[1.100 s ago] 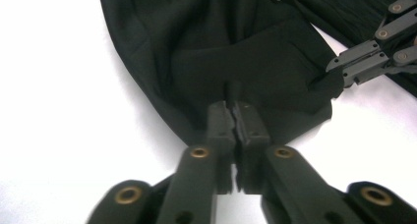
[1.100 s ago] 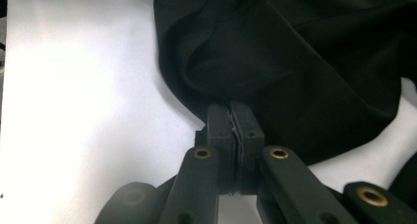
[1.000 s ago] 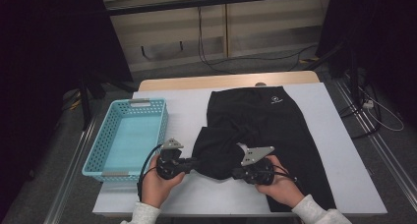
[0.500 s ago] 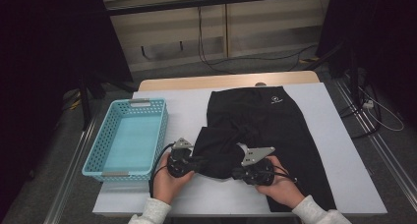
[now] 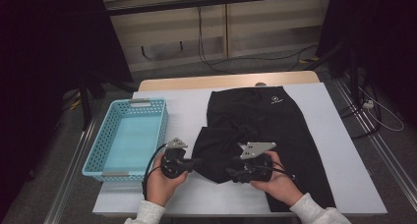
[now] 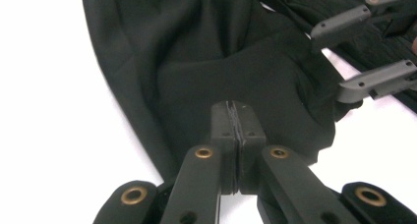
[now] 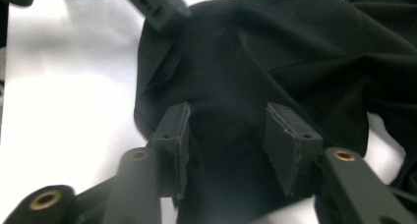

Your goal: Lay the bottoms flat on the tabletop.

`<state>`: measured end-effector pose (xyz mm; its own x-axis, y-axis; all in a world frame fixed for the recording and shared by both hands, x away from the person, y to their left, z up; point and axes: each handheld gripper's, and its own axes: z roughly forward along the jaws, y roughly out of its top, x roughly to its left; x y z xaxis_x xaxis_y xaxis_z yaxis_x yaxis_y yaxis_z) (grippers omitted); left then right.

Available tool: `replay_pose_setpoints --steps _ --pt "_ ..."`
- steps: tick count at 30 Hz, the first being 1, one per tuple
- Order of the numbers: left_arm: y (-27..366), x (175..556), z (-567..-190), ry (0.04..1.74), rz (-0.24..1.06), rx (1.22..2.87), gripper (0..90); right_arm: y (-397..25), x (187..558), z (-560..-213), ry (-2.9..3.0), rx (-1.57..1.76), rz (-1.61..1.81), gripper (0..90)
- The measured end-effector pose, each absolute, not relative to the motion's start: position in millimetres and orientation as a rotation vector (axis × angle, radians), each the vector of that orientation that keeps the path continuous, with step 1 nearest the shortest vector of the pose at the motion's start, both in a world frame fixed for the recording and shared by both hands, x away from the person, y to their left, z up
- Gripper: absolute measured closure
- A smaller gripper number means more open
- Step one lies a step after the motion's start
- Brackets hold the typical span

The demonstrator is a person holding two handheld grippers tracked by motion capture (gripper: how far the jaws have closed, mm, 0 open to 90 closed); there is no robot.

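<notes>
A light blue plastic basket (image 5: 129, 138) sits on the white table (image 5: 344, 155), near its left edge, with 2 grey handles at its short ends. Behind the table, a strip of wooden board (image 5: 196, 81) runs along its far edge. Beyond the table, black cables (image 5: 206, 42) hang down the pale wall panels to the grey floor (image 5: 64, 150).
</notes>
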<state>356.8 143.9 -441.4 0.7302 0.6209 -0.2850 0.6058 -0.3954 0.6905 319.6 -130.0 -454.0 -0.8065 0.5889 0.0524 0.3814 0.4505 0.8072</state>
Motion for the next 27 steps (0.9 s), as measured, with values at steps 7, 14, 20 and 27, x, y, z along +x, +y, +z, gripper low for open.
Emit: replay_pose_setpoints --steps 7,14,20,27 --pt "152.2 351.9 -438.9 0.931 0.034 2.102 88.7 -116.7 326.1 -457.1 2.45 0.857 1.232 53.8" --pt "162.3 348.1 -432.1 0.945 0.05 2.069 87.9 -115.6 334.7 -463.6 2.448 0.909 1.208 54.5" --pt "164.5 348.4 -427.8 0.947 0.134 2.036 66.5 -117.3 334.4 -459.4 2.432 0.903 1.226 53.7" --pt "158.5 355.3 -437.2 0.954 0.224 2.06 40.5 -135.3 336.8 -451.9 2.356 0.951 1.212 53.7"
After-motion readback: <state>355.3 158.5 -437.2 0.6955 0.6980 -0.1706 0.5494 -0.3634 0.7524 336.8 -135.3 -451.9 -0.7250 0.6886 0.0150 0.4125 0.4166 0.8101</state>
